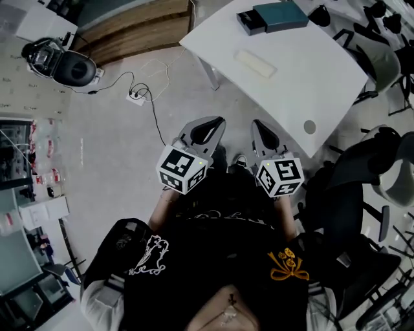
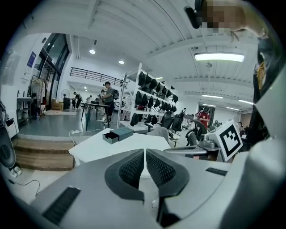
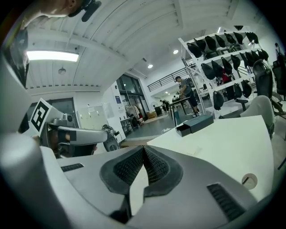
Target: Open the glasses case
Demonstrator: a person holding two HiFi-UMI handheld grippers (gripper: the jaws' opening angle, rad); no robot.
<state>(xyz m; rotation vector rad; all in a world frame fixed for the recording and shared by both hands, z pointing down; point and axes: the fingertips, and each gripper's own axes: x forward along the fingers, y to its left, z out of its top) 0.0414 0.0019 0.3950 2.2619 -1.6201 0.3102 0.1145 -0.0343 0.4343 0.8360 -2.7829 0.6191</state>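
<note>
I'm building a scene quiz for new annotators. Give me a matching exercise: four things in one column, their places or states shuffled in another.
1 left gripper
2 dark box
3 white oblong object
4 power strip

a on the floor
b far end of the table
c shut, nothing between its jaws
d middle of the table

Pairs: 1-c, 2-b, 3-d, 4-a

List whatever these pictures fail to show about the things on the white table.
- Pale oblong thing, head view: too small and pale against the table to identify or tell if shut.
- Dark box, head view: its lid covers part of it; contents unreadable.
- Table's far side, head view: cut off by the top edge.
</note>
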